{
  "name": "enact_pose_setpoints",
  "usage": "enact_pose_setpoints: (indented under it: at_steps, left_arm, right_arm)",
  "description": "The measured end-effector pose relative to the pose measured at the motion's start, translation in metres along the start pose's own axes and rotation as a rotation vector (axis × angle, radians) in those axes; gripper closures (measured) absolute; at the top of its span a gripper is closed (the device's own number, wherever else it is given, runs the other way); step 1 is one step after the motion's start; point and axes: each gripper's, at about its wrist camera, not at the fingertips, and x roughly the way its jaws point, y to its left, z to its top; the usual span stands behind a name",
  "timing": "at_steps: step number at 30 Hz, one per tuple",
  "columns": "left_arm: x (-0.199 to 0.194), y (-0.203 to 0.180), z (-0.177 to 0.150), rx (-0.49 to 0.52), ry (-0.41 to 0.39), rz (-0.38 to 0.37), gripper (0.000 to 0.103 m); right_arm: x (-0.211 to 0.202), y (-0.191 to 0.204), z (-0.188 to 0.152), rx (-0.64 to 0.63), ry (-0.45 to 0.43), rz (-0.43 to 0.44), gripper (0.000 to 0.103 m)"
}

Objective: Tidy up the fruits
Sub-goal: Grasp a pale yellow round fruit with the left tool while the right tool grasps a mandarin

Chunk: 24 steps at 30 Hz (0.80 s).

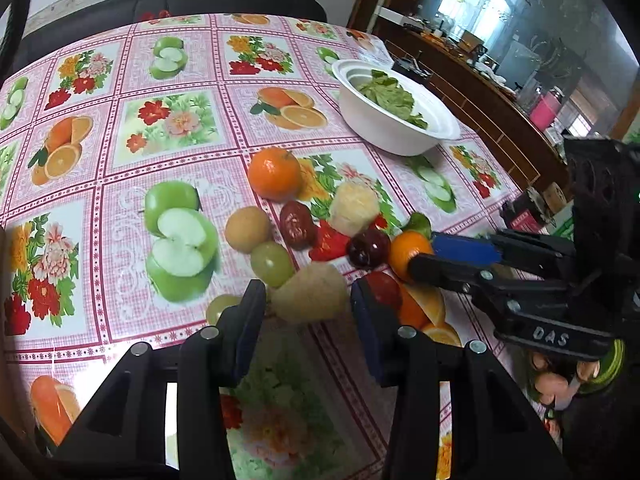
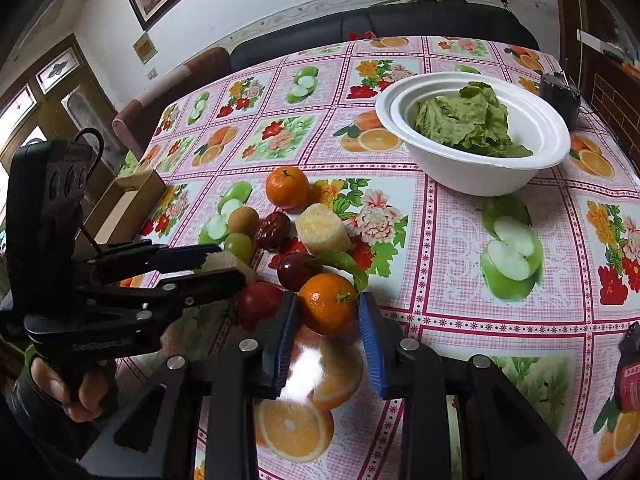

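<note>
A heap of fruit lies on the patterned tablecloth (image 1: 120, 184). My left gripper (image 1: 308, 300) stands around a pale yellow fruit chunk (image 1: 312, 296); in the right wrist view the chunk (image 2: 224, 262) sits between its fingers (image 2: 208, 276). My right gripper (image 2: 330, 312) stands around an orange (image 2: 326, 304), its pads at the orange's sides; the orange also shows in the left wrist view (image 1: 406, 250). A second orange (image 1: 274, 174), a brown round fruit (image 1: 248, 228), a red date (image 1: 296, 224), green grapes (image 1: 272, 264), a dark red plum (image 1: 368, 246), a red apple (image 2: 258, 302) and another pale chunk (image 1: 354, 208) lie around.
A white bowl (image 2: 480, 176) holding green lettuce leaves (image 2: 468, 120) stands at the far right of the table. A cardboard box (image 2: 128, 204) sits beyond the table's left edge. A dark sofa (image 2: 400, 24) stands behind the table, a wooden cabinet (image 1: 480, 96) to the right.
</note>
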Motion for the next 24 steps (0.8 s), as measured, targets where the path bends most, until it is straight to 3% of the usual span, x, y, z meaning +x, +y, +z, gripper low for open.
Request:
enact_pose_setpoints:
  at_steps: [6,10,17,24]
  left_arm:
    - [0.005,0.002,0.008,-0.012,-0.001,0.010,0.060]
    - [0.009,-0.004,0.013,0.009,-0.001,0.067,0.059]
    - [0.003,0.002,0.001,-0.021,-0.007,0.022,0.068]
    - [-0.007,-0.006,-0.007,-0.007,-0.017,0.031,0.069]
  right_arm:
    - [0.004,0.001,0.001,-0.003,0.003,0.002,0.066]
    - [0.005,0.003,0.000,-0.005,0.011,-0.001,0.068]
    - [-0.014,-0.007,-0.011,0.048,-0.005,0.011,0.068]
    - [-0.032,-0.005,-0.021,0.072,-0.022,0.022,0.069]
